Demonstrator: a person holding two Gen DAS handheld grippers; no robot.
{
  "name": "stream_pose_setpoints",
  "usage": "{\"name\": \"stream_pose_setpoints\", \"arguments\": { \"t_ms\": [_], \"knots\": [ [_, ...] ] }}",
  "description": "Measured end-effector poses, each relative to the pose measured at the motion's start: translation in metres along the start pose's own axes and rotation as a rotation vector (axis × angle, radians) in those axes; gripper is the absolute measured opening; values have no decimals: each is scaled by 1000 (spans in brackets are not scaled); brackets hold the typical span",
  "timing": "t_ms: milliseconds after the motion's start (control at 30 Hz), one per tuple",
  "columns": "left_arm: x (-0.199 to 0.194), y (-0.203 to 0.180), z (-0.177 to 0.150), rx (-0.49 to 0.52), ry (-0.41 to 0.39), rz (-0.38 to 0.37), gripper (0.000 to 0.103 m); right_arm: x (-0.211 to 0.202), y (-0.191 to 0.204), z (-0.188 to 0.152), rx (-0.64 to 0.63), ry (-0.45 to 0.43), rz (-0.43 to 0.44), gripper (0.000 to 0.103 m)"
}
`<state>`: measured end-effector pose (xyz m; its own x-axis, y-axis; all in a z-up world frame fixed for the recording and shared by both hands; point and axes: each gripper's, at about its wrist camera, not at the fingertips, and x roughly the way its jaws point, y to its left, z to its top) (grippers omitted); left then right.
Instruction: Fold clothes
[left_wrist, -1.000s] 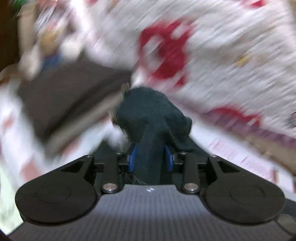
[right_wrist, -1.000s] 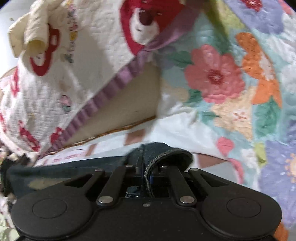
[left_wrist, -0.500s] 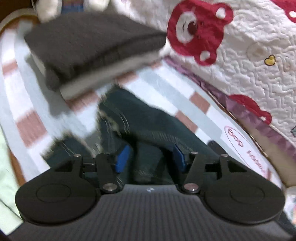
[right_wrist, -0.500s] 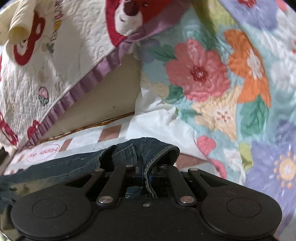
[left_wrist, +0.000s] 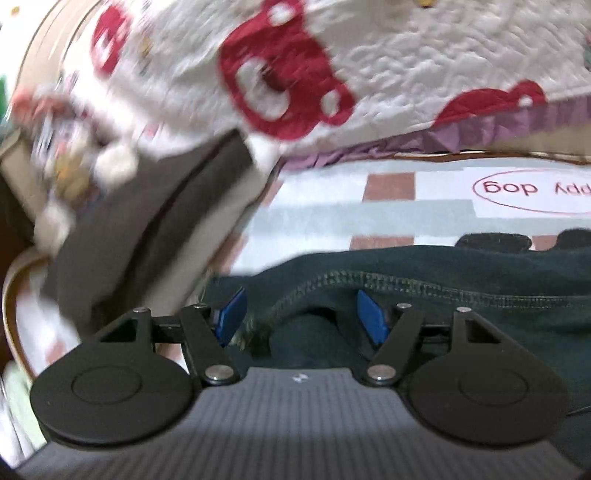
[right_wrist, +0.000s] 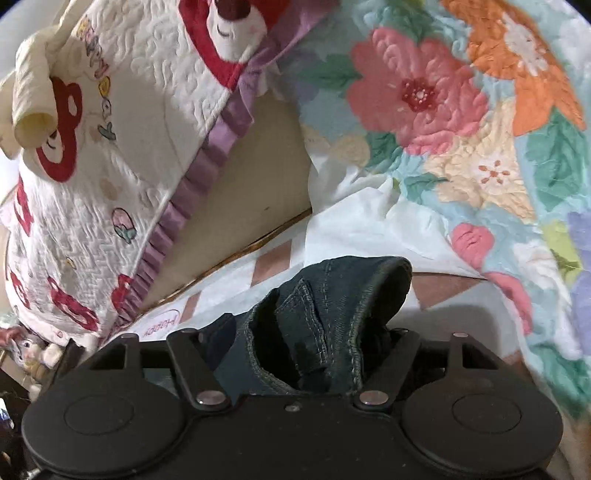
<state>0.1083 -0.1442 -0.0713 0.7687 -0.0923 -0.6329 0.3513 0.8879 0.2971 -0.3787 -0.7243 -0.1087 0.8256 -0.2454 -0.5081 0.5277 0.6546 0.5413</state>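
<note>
Dark blue jeans lie on a checked bed sheet. In the left wrist view my left gripper is open, its blue pads spread wide, with a stitched hem of the jeans lying loose between them. In the right wrist view my right gripper is open too. A bunched fold of the jeans sits between its spread fingers, which are mostly hidden by the cloth.
A folded dark grey garment lies to the left of the jeans. A white quilt with red bears rises behind. A floral quilt fills the right side. A beige headboard stands between them.
Both grippers have opened and let go of the jeans, which now lie on the sheet. The left gripper has swung right and lower over the bed.
</note>
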Motion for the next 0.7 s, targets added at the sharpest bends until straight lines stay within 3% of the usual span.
{"name": "stream_pose_setpoints", "arguments": {
  "t_ms": [33, 67, 167, 233, 267, 300, 400, 500, 533, 600, 667, 700],
  "knots": [
    [7, 3, 7, -16, 30, -47, 23, 4, 6, 0, -41, 9, -47, 57],
    [11, 5, 13, -40, 56, -81, 15, 4, 12, 2, -73, 6, -71, 18],
    [11, -7, 33, 10, 21, -58, 6, 2, 29, 13, -160, -12, -121, 15],
    [5, -8, 57, 39, -67, 39, 0, 0, 41, 19, -217, -24, -154, 14],
    [1, -7, 69, 53, -115, 91, 0, -1, 47, 31, -231, -40, -154, 13],
    [-2, -7, 82, 67, -163, 144, 0, -2, 54, 44, -241, -58, -150, 5],
    [-5, 22, 130, -65, -226, 188, 0, -3, 65, 91, -199, -122, -123, 4],
    [7, 37, 148, -162, -169, 141, 2, 21, 66, 119, -209, -146, -219, 4],
    [13, 39, 146, -190, -132, 96, 8, 30, 67, 128, -215, -152, -255, 4],
    [25, 41, 124, -260, -68, 13, 12, 51, 59, 138, -203, -124, -321, 5],
    [38, 42, 94, -312, 19, -71, 32, 79, 38, 134, -154, -34, -379, 5],
    [44, 42, 79, -337, 63, -113, 34, 85, 33, 129, -168, -26, -400, 5]
  ]
}}
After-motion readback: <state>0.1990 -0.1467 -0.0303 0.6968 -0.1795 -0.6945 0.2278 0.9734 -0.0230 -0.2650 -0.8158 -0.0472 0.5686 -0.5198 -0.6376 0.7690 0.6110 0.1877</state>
